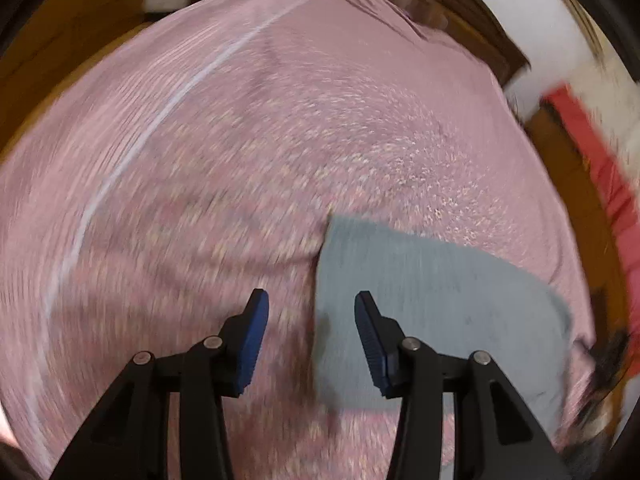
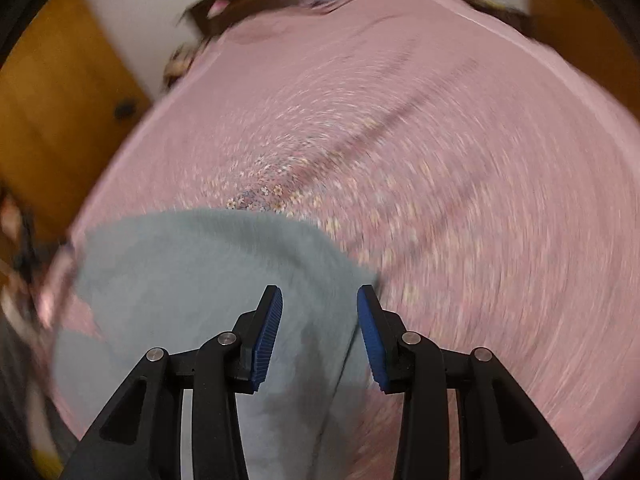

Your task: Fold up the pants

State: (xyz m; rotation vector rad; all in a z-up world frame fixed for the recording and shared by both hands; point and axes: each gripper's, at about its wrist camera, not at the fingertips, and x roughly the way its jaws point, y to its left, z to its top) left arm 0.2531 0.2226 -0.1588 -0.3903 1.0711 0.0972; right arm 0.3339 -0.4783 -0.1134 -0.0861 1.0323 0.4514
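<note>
Pants (image 2: 192, 300), grey, lay flat on the pink bedspread (image 1: 200, 160) while I held my left gripper (image 1: 312, 304) and right gripper (image 2: 320, 300) above them, jaws spread and empty, presumably readying an edge grab.

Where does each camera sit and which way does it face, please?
Left wrist: on the left claw, looking down at the pink bedsheet and the pants' left edge; its open blue fingers show.
Right wrist: on the right claw, above the pants; its open fingers show.
Shared: pants, bedsheet.
</note>
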